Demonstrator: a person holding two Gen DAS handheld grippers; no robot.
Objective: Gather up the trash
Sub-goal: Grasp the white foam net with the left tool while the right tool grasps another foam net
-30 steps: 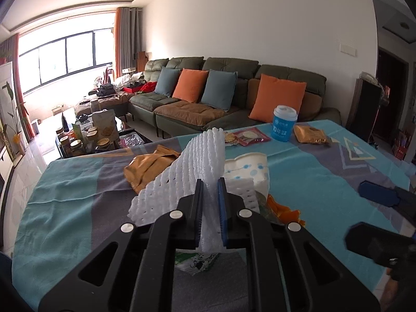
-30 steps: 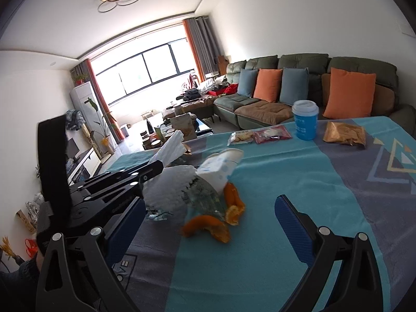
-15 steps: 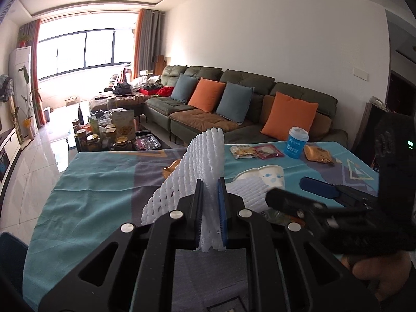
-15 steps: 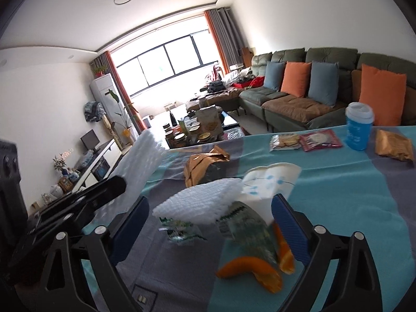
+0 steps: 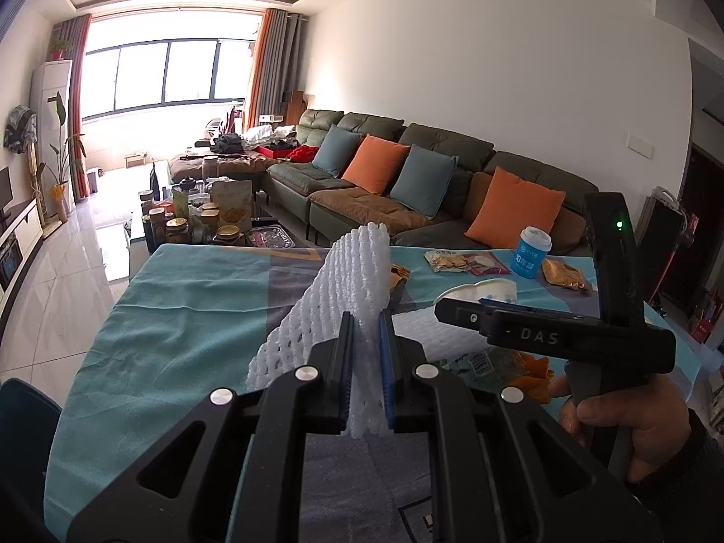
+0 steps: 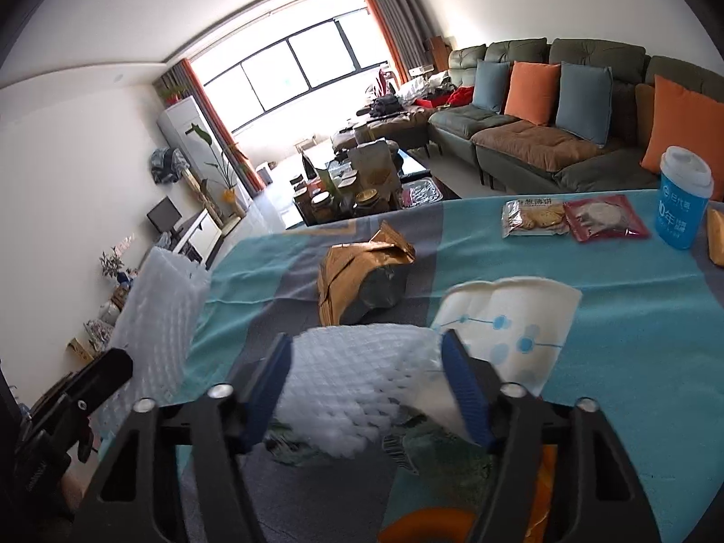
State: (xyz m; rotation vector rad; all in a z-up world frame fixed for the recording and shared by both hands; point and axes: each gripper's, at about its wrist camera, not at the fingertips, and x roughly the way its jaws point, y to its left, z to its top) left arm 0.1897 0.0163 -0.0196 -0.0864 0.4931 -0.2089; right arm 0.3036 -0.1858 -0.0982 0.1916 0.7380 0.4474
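Left wrist view: we see the left claw (image 5: pixel 365 357) clamped narrow on a white foam net sleeve (image 5: pixel 344 289), which stands up out of the fingers, lifted above the tabletop (image 5: pixel 181 316). Just to its right the right claw (image 5: pixel 493 312) reaches across the trash pile, held by a hand (image 5: pixel 633 425).

Right wrist view: we see the right claw (image 6: pixel 375 389) set wide around a second foam net (image 6: pixel 362 380); both blue pads sit at the net's sides, and we cannot tell whether they press it. Touching the net on the right lies a crushed paper cup (image 6: pixel 516 321); beneath are a clear wrapper (image 6: pixel 434 448) and orange peel (image 6: pixel 430 525). Beyond lies a gold bag (image 6: pixel 357 271). Farther right are two snack packets (image 6: pixel 570 217) and a blue cup (image 6: pixel 683 199), upright.
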